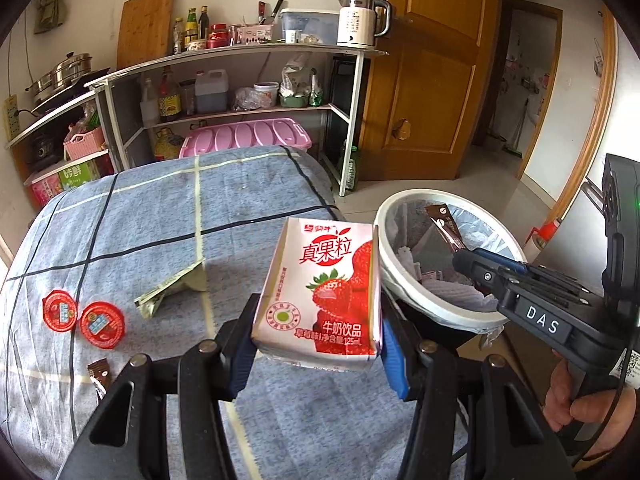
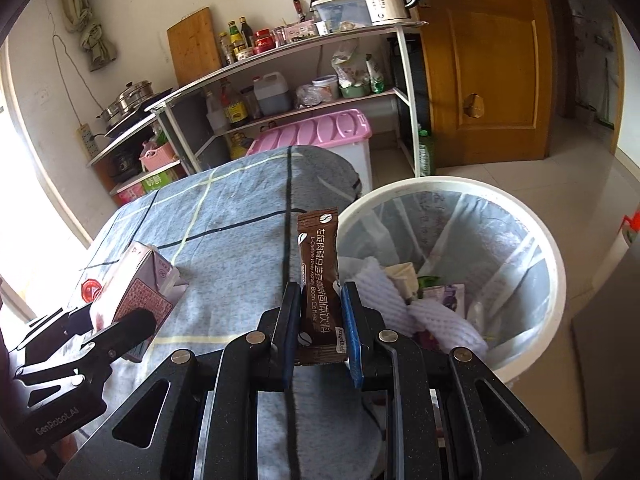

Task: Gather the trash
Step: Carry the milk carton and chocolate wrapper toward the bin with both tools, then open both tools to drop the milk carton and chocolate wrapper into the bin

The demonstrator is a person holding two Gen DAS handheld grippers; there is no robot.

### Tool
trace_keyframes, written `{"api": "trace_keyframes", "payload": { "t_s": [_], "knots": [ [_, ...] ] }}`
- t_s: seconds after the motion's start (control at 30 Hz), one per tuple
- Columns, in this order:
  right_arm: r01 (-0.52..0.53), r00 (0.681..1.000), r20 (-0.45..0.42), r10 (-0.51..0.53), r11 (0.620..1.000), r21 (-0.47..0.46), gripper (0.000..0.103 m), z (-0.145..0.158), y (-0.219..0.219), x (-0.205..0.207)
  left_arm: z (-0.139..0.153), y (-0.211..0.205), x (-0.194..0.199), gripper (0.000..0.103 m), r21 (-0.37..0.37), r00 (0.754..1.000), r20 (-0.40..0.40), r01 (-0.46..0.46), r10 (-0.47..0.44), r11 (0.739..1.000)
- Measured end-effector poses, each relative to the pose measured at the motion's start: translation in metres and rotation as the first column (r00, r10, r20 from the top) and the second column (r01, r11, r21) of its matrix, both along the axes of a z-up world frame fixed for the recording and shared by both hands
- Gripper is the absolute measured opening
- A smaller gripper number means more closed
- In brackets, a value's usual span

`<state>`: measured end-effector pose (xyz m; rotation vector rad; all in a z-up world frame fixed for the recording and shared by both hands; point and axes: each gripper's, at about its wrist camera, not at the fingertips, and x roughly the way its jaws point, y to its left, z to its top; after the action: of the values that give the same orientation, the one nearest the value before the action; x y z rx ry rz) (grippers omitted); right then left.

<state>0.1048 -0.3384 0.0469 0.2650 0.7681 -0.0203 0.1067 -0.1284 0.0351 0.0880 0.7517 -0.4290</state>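
While both loads hang short of the white bin, I record their state. My left gripper has its fingers clamped on the two sides of a strawberry milk carton, held upright above the blue checked cloth of the surface, just beside the bin's near rim. My right gripper has its fingers nearly together, pinching the lower part of a brown coffee sachet, which stands upright with its top free, over the edge of the surface next to the bin's rim.

Bin condition: lined with a thin clear bag, partly filled with white foam netting and wrappers.

Risks noted, in my judgement:
- Carton: its card walls may give or slide against the pads; a release before it clears the rim would drop it onto the cloth or the floor.
- Sachet: light and thin, it may cling to a pad on release or drift outside the rim.
- Both grippers approach one opening from the same side; they could knock each other or tip the bin.

Outstanding on the surface: two red-lidded cups, a crumpled green wrapper, a small brown wrapper.
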Motion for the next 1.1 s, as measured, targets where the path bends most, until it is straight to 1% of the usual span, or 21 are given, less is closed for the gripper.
{"api": "trace_keyframes", "payload": {
  "t_s": [0.07, 0.17, 0.43, 0.5, 0.6, 0.73, 0.9, 1.1],
  "knots": [
    [0.025, 1.000, 0.002, -0.025, 1.000, 0.002, 0.022, 0.000, -0.014, -0.003, 0.001, -0.015, 0.000, 0.056, 0.008, 1.000, 0.007, 0.019, -0.019, 1.000],
    [0.054, 0.999, 0.000, -0.054, 0.999, 0.004, 0.022, -0.001, -0.031, -0.007, 0.001, -0.034, 0.001, 0.056, -0.002, 0.999, -0.002, 0.054, -0.055, 0.999],
    [0.123, 0.992, -0.024, -0.123, 0.992, 0.001, 0.022, -0.007, -0.068, -0.013, -0.001, -0.085, 0.001, 0.056, 0.028, 0.993, 0.001, 0.118, -0.118, 0.993],
    [0.135, 0.990, -0.032, -0.135, 0.991, -0.002, 0.022, -0.009, -0.076, -0.013, -0.003, -0.096, 0.003, 0.056, 0.042, 0.992, 0.001, 0.129, -0.129, 0.991],
    [0.143, 0.988, -0.050, -0.143, 0.990, -0.007, 0.022, -0.013, -0.088, -0.012, -0.006, -0.112, 0.007, 0.056, 0.039, 0.988, -0.008, 0.152, -0.152, 0.988],
    [0.153, 0.985, -0.074, -0.155, 0.988, -0.021, 0.022, -0.020, -0.098, -0.008, -0.014, -0.127, 0.015, 0.056, 0.038, 0.987, -0.039, 0.160, -0.158, 0.986],
    [0.163, 0.980, -0.109, -0.166, 0.986, -0.038, 0.022, -0.033, -0.110, -0.002, -0.022, -0.145, 0.021, 0.056, 0.045, 0.984, -0.055, 0.175, -0.172, 0.984],
    [0.176, 0.975, -0.127, -0.183, 0.982, -0.067, 0.022, -0.043, -0.119, 0.007, -0.029, -0.157, 0.030, 0.056, 0.044, 0.982, -0.074, 0.175, -0.172, 0.984]
  ]
}}
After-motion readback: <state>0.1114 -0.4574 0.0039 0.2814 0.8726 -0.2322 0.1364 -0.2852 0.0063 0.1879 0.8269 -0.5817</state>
